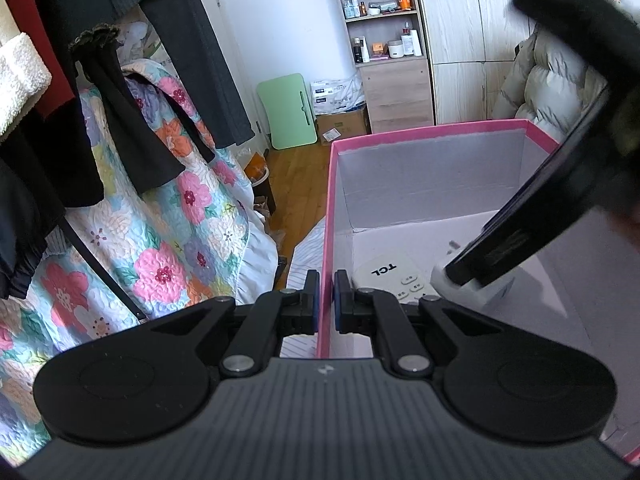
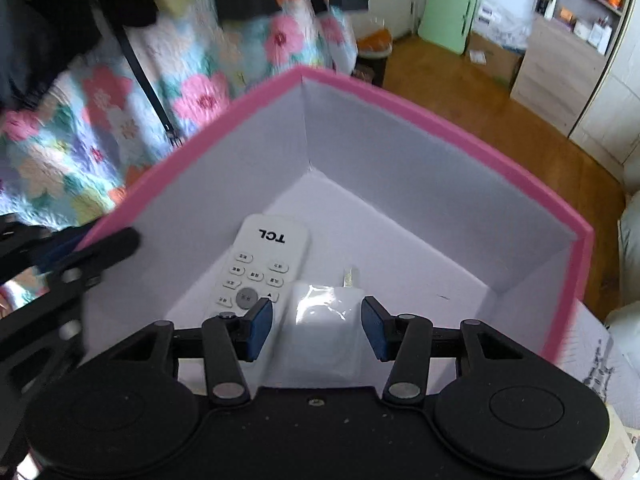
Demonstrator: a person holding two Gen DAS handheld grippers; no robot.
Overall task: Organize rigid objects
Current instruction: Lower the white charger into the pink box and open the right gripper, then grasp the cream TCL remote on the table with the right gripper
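A pink box (image 1: 436, 133) with white inner walls (image 2: 440, 152) stands on the bed. A white TCL remote (image 2: 262, 266) lies on its floor, also in the left wrist view (image 1: 394, 278). A white charger block (image 2: 322, 330) with metal prongs lies beside the remote. My right gripper (image 2: 317, 328) is open, its pads on either side of the charger without touching it. My left gripper (image 1: 326, 300) is shut on the box's left wall (image 1: 325, 240). The right gripper's body (image 1: 560, 184) reaches down into the box over the charger (image 1: 466, 285).
A floral quilt (image 1: 168, 240) and dark clothes (image 1: 120, 128) hang to the left. Beyond lie a wooden floor (image 1: 300, 176), a green folding board (image 1: 290, 110), a cardboard carton (image 1: 342, 124), a shelf unit (image 1: 384, 40) and a puffy coat (image 1: 548, 84).
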